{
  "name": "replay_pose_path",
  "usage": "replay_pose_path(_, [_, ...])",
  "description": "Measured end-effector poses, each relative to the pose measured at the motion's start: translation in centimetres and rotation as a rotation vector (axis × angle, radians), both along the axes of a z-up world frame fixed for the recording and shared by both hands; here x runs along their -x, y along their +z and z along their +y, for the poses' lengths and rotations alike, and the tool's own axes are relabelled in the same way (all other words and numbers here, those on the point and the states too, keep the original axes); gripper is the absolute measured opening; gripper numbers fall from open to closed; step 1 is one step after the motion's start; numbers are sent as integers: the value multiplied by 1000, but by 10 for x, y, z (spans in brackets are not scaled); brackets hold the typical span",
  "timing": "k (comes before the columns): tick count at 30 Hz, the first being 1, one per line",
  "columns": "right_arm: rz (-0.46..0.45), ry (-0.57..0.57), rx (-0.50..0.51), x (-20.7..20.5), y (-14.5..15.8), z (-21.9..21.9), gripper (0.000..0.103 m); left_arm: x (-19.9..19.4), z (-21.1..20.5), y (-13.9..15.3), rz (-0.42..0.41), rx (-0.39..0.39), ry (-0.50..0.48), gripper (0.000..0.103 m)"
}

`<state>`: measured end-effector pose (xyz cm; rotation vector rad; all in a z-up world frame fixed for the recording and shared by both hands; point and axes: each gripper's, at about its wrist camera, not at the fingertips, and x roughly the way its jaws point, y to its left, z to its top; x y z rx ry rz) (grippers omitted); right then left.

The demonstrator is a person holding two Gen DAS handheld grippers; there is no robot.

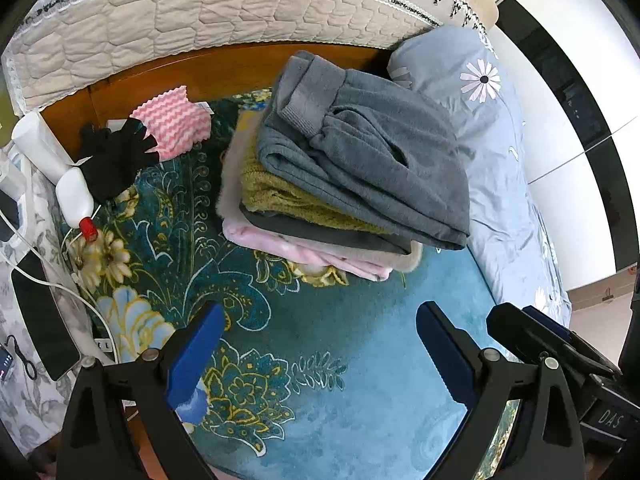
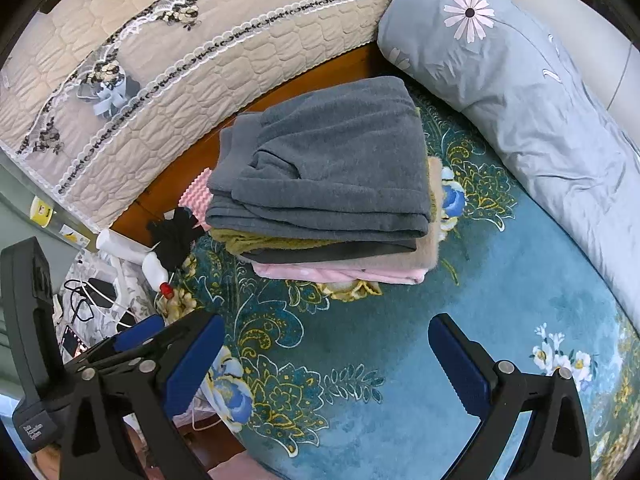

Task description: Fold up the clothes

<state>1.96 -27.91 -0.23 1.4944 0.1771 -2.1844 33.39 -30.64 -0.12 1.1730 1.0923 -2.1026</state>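
We hold both grippers above the teal blanket, fingers spread wide and grasping nothing: the left gripper and the right gripper side by side. The folded stack sits ahead on the blanket, a grey garment on top, then olive, dark grey, beige and pink layers. A pale blue pillow lies just right of it.
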Motion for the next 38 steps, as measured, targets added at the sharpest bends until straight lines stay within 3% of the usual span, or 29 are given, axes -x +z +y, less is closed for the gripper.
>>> replay_pose_path(17, [18, 30, -4, 0, 1, -2, 103, 0, -2, -2, 12, -25, 33, 97])
replay_pose_path(28, [13, 35, -4, 0, -1, -2, 103, 0, -1, -4, -3, -17, 40, 97])
replay_pose_path(33, [9, 35, -4, 1, -2, -1, 103, 1, 1, 2, -24, 34, 52, 97])
replay_pose_path(38, [4, 34, -2, 2, -3, 0, 103, 2, 1, -2, -27, 17, 52, 97])
